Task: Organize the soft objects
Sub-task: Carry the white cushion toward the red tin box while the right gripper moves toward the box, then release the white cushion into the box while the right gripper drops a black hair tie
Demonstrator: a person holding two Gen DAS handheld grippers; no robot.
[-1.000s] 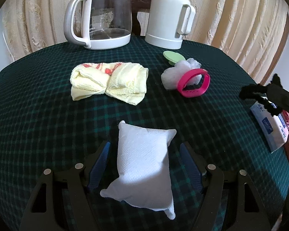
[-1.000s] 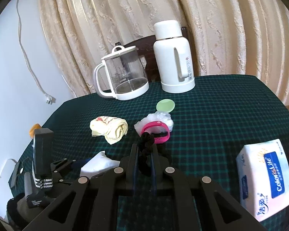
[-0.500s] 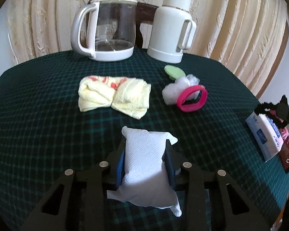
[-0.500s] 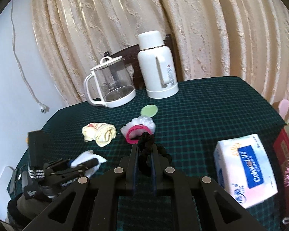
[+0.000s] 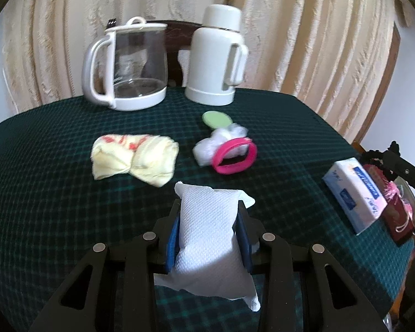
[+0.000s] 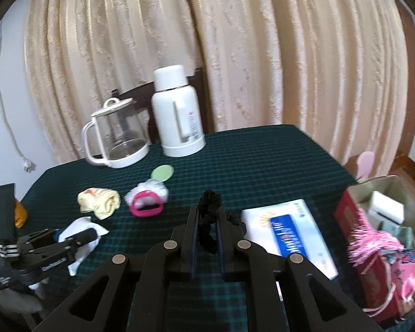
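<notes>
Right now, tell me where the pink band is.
In the left wrist view the pink band sits mid-table, right of the yellow cloth, against the white puff, below the green disc.

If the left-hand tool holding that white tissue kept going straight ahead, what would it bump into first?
Probably the yellow cloth, lying just ahead and slightly left of the white tissue that the left gripper holds; depth is unclear.
</notes>
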